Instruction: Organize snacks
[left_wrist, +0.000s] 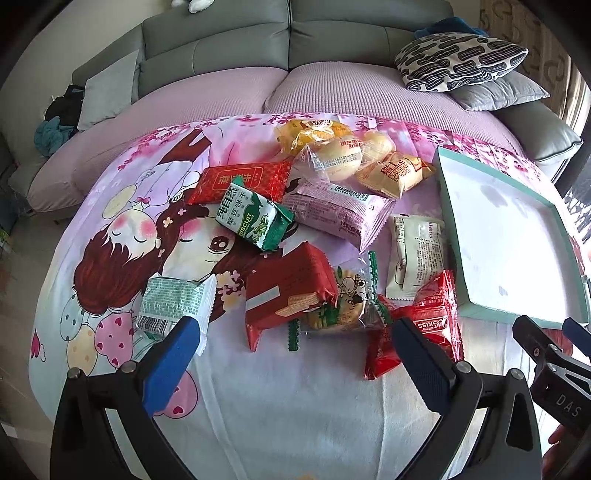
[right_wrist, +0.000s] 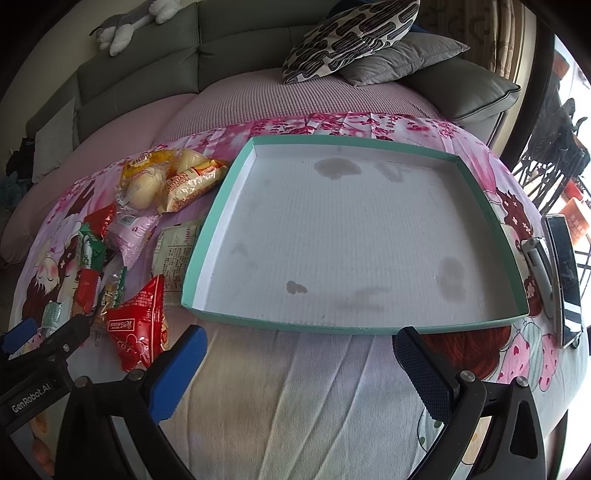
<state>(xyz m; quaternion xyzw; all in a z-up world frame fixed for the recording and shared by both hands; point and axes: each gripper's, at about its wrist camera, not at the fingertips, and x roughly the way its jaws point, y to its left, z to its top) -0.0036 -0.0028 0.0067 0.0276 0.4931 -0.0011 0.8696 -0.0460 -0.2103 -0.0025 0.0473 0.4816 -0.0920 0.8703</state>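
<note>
While snacks lie heaped, tray shows stains.

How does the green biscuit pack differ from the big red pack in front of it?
The green biscuit pack is smaller and shows its printed front; the red pack is larger and flatter. The green one overlaps another red packet behind it; the red one overlaps a clear cookie bag. Both lie outside the tray.

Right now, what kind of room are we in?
Most likely a home living room. A grey sofa with a patterned cushion stands behind the work surface, a cartoon-print cloth covers that surface, and a stuffed toy lies on the sofa back.
</note>
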